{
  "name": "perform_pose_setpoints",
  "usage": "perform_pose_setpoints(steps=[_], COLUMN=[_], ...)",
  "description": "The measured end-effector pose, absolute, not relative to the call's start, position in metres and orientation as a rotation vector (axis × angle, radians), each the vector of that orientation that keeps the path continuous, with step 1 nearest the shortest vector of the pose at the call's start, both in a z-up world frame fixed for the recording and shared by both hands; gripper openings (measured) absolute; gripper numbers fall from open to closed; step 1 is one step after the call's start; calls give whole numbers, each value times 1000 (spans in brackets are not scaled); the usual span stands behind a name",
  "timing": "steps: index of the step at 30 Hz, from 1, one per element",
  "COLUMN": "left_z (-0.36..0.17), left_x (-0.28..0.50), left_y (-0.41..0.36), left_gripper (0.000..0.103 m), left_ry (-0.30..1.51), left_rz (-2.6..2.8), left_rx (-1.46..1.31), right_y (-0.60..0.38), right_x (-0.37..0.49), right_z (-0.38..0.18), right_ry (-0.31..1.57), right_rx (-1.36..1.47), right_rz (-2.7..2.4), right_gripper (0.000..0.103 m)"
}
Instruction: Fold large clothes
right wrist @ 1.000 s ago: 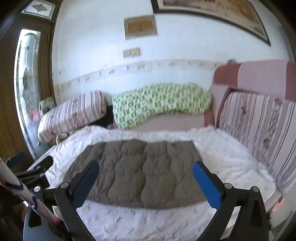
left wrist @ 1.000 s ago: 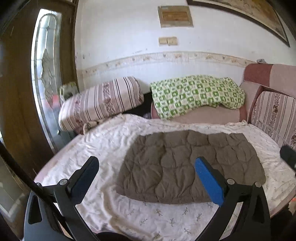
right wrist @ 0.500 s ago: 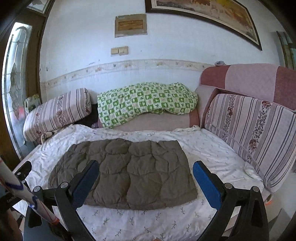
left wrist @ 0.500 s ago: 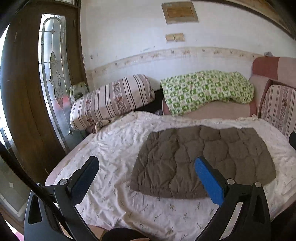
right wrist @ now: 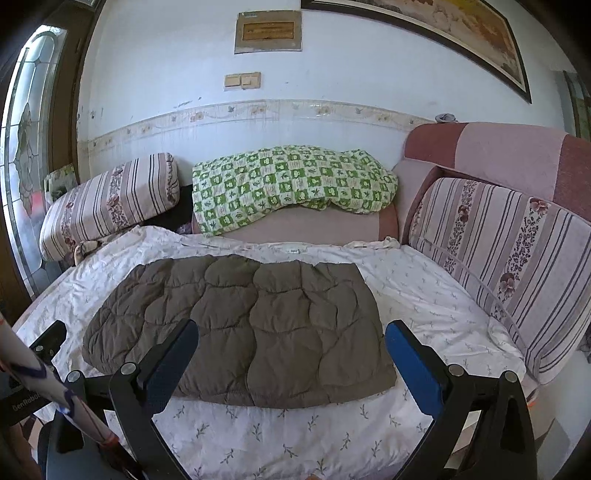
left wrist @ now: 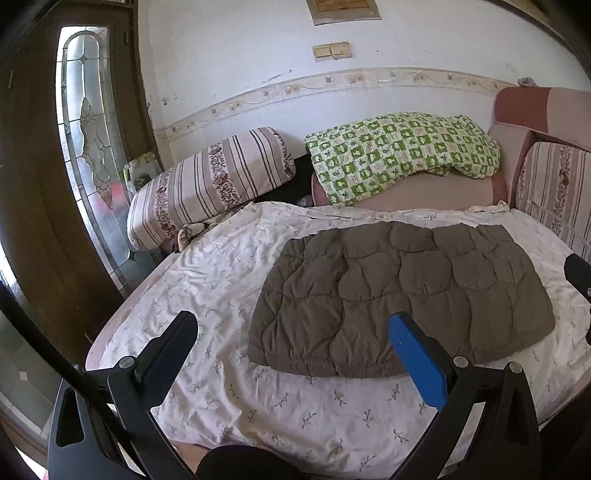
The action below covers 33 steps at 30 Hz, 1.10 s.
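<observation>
Item: brown quilted garment (left wrist: 399,295) (right wrist: 240,328). It lay folded flat into a rough rectangle, resting on the white leaf-print sheet (left wrist: 229,280) (right wrist: 424,295) of the bed, toward the bed's front half, with bare sheet showing on every side of it.

Your left gripper (left wrist: 291,343) hung above the garment's near left corner, jaws spread wide and holding nothing. Your right gripper (right wrist: 291,347) hung above the garment's near edge, jaws likewise wide apart and empty. Neither touched the garment.

Around the garment:
- Striped bolster cushion (left wrist: 210,184) (right wrist: 110,203), behind it and to the left, at the bed's far edge.
- Green checked blanket (left wrist: 402,155) (right wrist: 291,184), behind it, heaped on a pink sofa seat (left wrist: 424,194) (right wrist: 314,227).
- Striped back cushion (left wrist: 554,184) (right wrist: 509,258), to its right, upright along the bed's side.
- Wooden door with a leaded glass pane (left wrist: 88,136) (right wrist: 26,122), well to its left.
- Wall switches (left wrist: 332,51) (right wrist: 242,80) and a framed plaque (right wrist: 268,31), above and behind it.

Nothing lay on the garment or between it and your jaws.
</observation>
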<state>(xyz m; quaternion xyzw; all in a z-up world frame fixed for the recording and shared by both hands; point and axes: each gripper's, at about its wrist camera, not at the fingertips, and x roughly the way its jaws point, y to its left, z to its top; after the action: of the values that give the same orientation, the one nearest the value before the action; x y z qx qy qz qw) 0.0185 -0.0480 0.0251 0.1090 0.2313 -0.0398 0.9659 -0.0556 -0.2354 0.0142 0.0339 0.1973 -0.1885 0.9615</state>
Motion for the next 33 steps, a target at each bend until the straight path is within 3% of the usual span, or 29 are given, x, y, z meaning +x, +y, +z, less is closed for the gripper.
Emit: perform_pose_setpoints(steps=[33], left_z=[12], left_x=[23], left_y=[-54], left_gripper=[103], left_ry=[509], left_rz=[-114], left_rx=[245], right_y=[-235], right_x=[-44], right_z=[-3], right_ry=[460], right_rx=[64], right_rz=[-375], right_gripper=[103])
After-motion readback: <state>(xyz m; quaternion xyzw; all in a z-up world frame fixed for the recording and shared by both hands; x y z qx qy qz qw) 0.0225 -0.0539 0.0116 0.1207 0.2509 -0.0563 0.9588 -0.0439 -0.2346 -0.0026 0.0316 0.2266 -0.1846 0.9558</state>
